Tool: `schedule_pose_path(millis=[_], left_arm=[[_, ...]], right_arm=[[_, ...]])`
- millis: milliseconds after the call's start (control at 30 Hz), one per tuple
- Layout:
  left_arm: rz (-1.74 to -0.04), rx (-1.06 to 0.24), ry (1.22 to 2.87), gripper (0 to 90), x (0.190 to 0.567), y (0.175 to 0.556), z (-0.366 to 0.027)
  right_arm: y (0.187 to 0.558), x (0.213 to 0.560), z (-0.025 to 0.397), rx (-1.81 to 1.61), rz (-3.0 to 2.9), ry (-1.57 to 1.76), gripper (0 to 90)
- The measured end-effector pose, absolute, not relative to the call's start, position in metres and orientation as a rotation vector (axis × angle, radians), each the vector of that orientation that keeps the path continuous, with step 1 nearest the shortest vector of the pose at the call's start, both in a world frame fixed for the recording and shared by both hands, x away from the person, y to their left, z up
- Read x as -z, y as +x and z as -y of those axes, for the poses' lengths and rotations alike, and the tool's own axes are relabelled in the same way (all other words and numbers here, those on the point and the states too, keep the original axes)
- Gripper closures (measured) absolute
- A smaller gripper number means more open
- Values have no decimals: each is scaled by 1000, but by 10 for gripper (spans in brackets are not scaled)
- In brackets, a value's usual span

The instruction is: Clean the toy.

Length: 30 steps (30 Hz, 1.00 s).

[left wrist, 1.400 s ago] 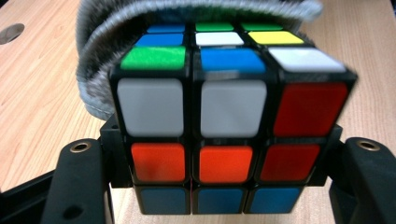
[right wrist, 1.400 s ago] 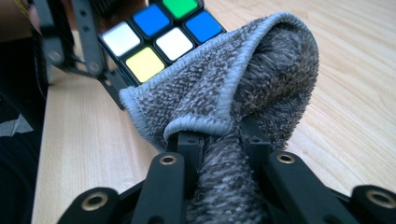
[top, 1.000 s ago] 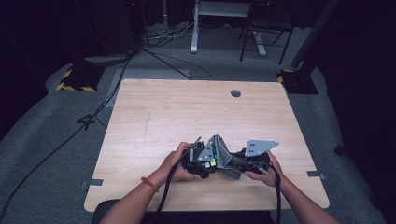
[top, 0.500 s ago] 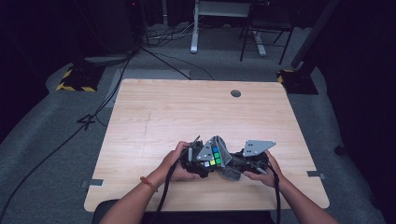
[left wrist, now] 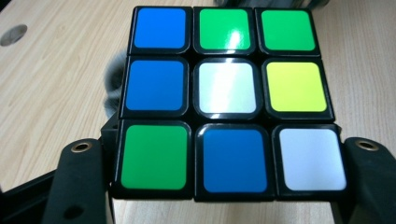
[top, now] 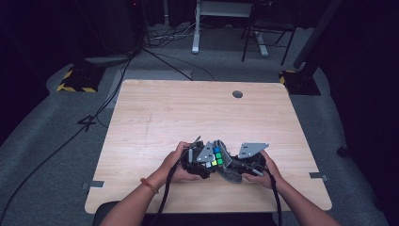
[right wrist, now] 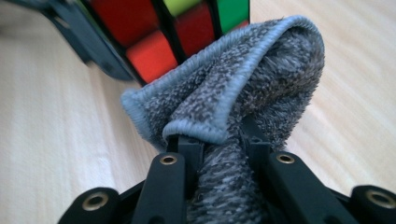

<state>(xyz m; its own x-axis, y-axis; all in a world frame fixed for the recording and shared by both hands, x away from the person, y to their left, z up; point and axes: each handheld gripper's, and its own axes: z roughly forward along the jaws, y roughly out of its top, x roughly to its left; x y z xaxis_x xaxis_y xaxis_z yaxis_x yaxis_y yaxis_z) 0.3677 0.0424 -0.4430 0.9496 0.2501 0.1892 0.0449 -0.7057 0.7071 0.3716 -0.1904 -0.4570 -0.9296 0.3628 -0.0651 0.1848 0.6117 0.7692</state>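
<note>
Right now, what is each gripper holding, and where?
Left gripper clamps the puzzle cube by its bottom layer's sides; right gripper pinches the grey cloth at a bunched fold.

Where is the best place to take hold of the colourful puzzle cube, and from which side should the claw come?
Grip the cube on two opposite flat side faces, near its lowest layer, coming from below the face that the left gripper view looks at. The left claw holds it this way: parallel flat sides suit two jaws, and the grey cloth can probably reach other faces.
</note>
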Motion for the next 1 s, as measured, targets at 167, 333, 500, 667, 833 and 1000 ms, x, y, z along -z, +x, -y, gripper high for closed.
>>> schedule_pose_path(millis=[167,333,500,667,833,1000], left_arm=[[-199,-342,2356,331,446,368,-40],[-189,-348,2360,329,447,366,-37],[-180,-358,2381,327,451,365,-33],[-182,-358,2391,328,453,365,-31],[-182,-348,2361,331,447,364,-34],[-189,-349,2322,331,441,364,-40]], right_arm=[[363,437,197,-1368,-2561,421,757],[357,430,198,-1423,-2539,383,757],[353,427,193,-1442,-2535,347,758],[351,427,191,-1427,-2532,326,756],[360,435,195,-1323,-2551,367,756],[374,453,200,-1252,-2619,453,756]])
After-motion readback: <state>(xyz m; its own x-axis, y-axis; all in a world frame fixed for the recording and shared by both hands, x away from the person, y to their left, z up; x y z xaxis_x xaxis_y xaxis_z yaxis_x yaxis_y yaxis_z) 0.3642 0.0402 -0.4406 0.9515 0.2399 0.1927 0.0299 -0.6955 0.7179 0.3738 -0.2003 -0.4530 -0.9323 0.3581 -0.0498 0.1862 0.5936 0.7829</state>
